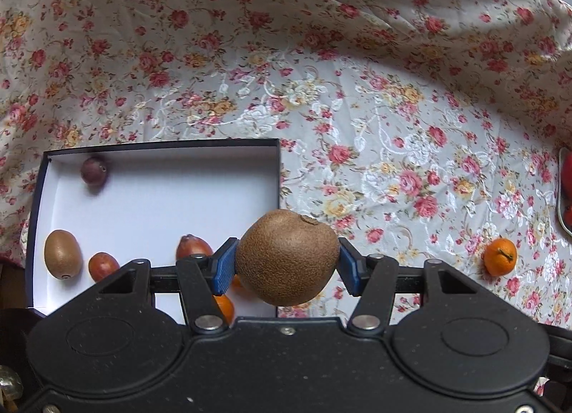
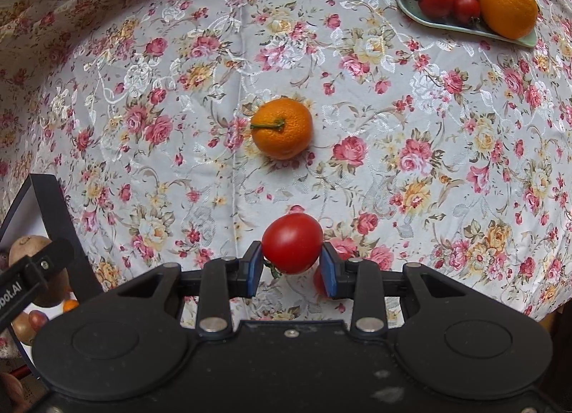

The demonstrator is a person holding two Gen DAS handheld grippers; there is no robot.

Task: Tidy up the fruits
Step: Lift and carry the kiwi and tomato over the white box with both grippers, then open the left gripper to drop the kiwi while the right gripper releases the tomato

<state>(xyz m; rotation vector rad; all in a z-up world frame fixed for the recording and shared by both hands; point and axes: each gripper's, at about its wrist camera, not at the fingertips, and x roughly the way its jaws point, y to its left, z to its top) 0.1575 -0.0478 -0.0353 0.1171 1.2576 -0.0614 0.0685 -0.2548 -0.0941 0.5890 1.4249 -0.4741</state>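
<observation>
My left gripper (image 1: pixel 287 264) is shut on a brown kiwi (image 1: pixel 287 257) and holds it above the right edge of a dark box with a white inside (image 1: pixel 161 195). In the box lie a kiwi (image 1: pixel 62 254), a purple fruit (image 1: pixel 93 170), two reddish-brown fruits (image 1: pixel 103 265) and an orange piece partly hidden by the fingers (image 1: pixel 224 305). My right gripper (image 2: pixel 291 264) is shut on a red tomato (image 2: pixel 291 243) above the cloth. A mandarin (image 2: pixel 282 127) lies on the cloth ahead of it and also shows in the left wrist view (image 1: pixel 500 256).
A pale green plate (image 2: pixel 411 2) at the far right holds tomatoes, oranges, plums and a large red fruit. The floral tablecloth (image 1: pixel 393 163) covers the table and rises in folds at the back. The box corner (image 2: pixel 53 220) and my left gripper show at the right view's left edge.
</observation>
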